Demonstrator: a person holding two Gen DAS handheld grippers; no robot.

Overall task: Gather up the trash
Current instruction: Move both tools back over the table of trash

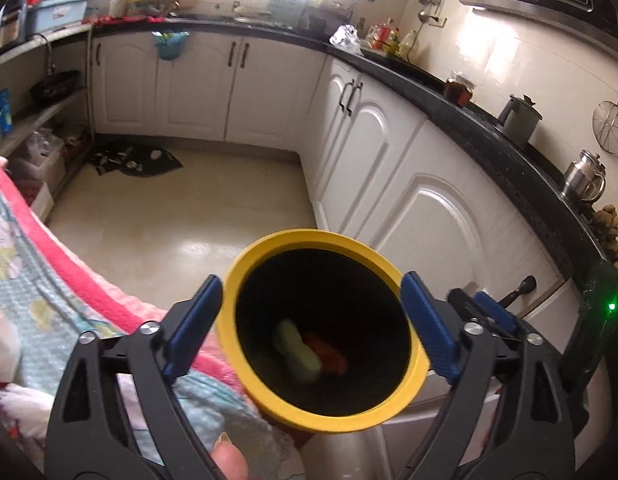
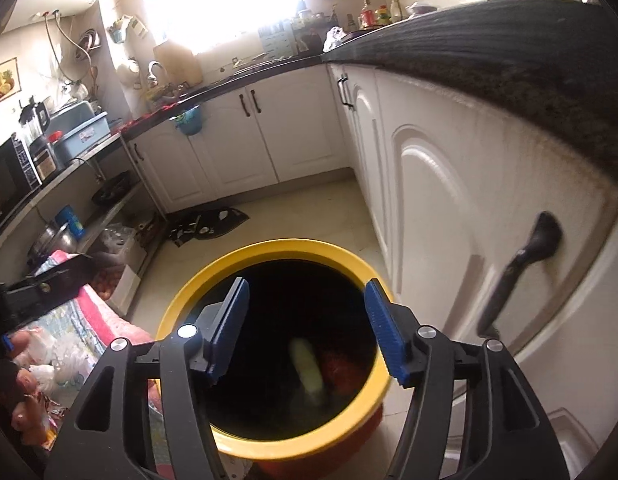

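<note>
A yellow-rimmed trash bin (image 1: 245, 264) with a black inside stands below me; it also shows in the right wrist view (image 2: 181, 304). Inside lie a pale green piece (image 1: 299, 350) and a red-orange piece (image 1: 329, 354), also seen from the right as a green piece (image 2: 307, 368) and a red piece (image 2: 345, 368). My left gripper (image 1: 311, 326) is open, its blue pads on either side of the bin's mouth, holding nothing. My right gripper (image 2: 305, 326) is open and empty above the bin's mouth.
A pink and light-blue cloth (image 1: 37, 264) with wrappers lies at the left. White cabinets (image 1: 429, 208) under a black counter (image 1: 489, 120) run along the right, with a black door handle (image 2: 521, 264) close by. A dark mat (image 1: 137, 160) lies on the floor.
</note>
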